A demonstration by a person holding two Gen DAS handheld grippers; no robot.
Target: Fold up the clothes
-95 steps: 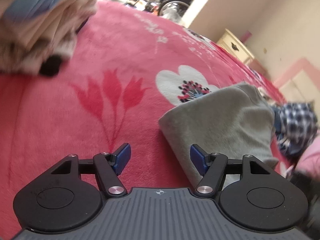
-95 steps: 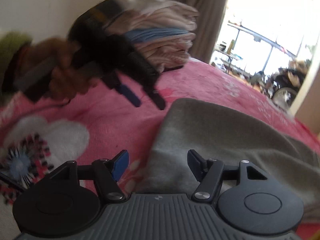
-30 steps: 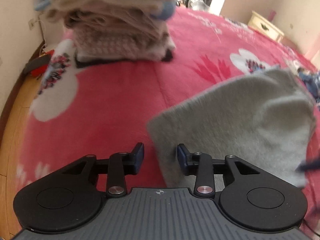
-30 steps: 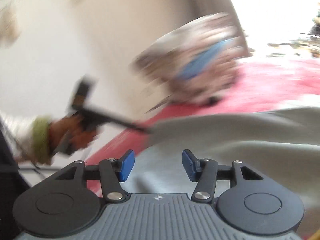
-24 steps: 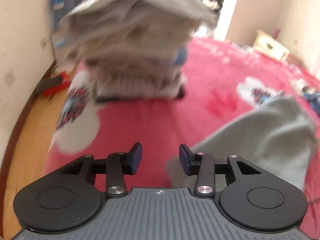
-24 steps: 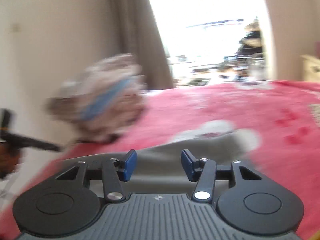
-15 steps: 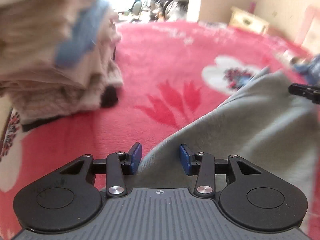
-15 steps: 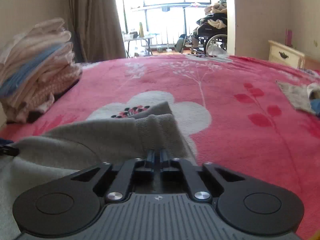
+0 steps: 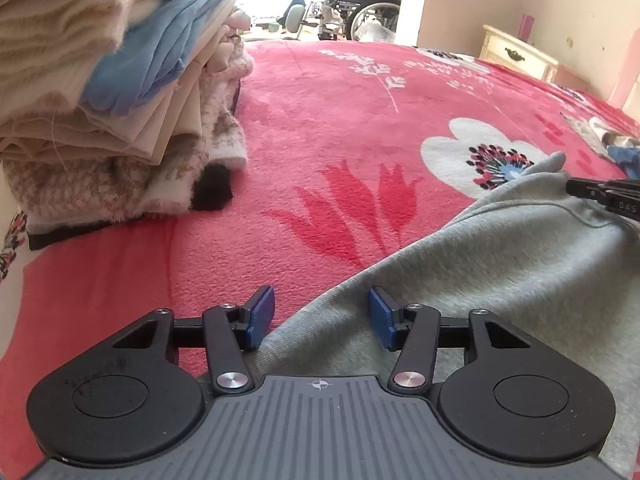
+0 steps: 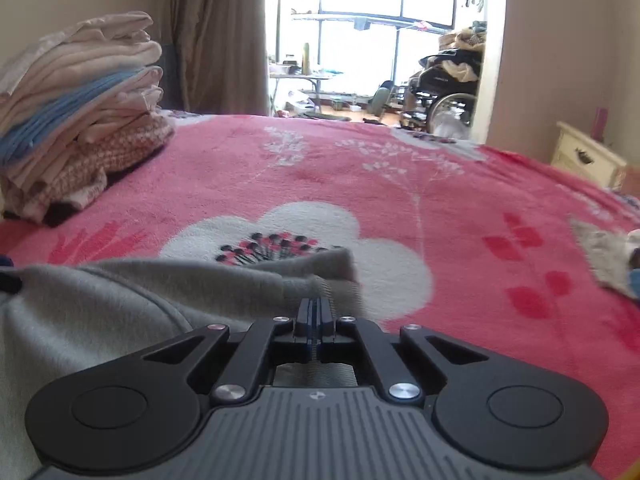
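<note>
Left hand-held gripper (image 9: 321, 313) — grey ribbed housing bearing a small crosshair mark, two round black discs at its sides, black linkage arms pinned with silver screws, blue pads (image 9: 261, 312) on the fingertips. Right hand-held gripper (image 10: 314, 316) — identical grey ribbed housing, black discs, silver screw heads and black linkages, its fingers dark with blue edging.

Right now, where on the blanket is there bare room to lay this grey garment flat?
Bare pink blanket runs between the folded stack and the crumpled clothes at right, beyond the grey garment. The white flower patch is free. It is crowded against the stack.
</note>
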